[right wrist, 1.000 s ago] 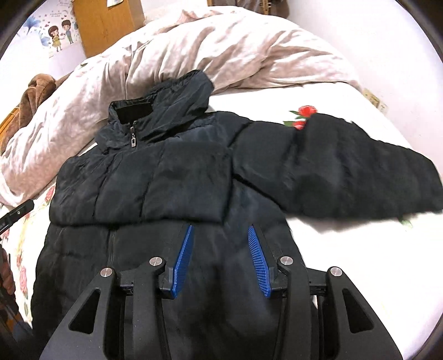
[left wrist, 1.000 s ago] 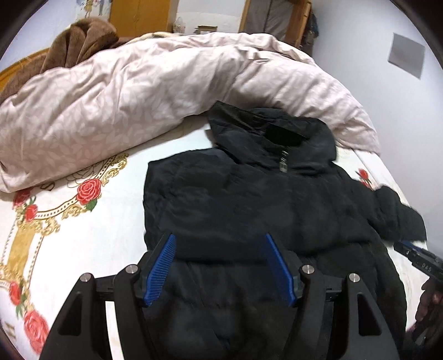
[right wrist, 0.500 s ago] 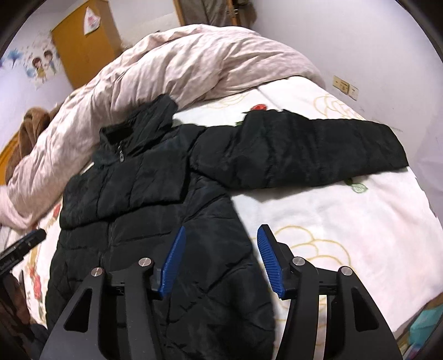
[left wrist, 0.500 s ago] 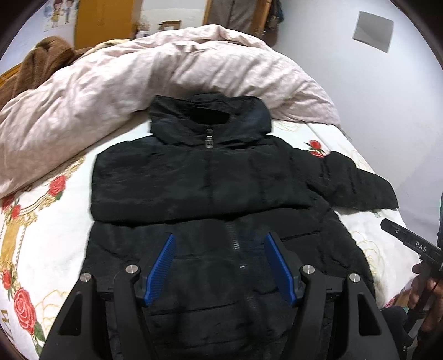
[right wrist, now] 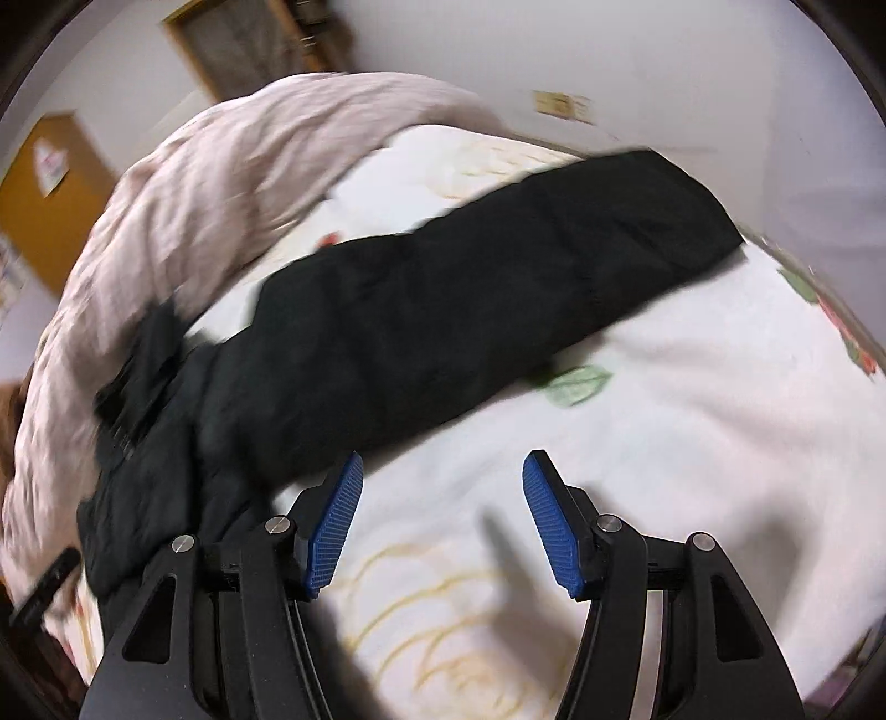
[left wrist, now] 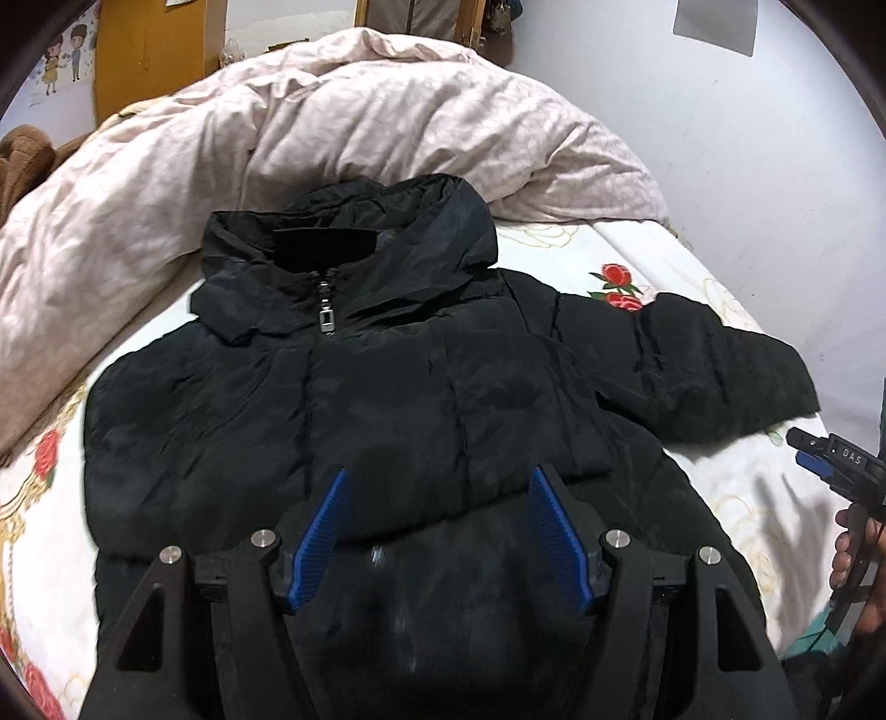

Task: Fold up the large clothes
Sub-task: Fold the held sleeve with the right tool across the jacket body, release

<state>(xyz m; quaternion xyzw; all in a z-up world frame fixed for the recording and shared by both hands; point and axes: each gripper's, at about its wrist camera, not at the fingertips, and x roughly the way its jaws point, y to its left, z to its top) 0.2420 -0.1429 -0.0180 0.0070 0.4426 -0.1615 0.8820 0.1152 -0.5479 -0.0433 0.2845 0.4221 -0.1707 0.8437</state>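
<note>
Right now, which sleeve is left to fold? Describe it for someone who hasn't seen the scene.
On the bed lies a black jacket, hood toward the pink quilt. The sleeve stretches flat across the white sheet toward the wall; the other already lies folded over the chest.

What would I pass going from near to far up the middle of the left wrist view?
Left tool → black puffer jacket's body → zipper pull → jacket hood → pink duvet → doorway.
</note>
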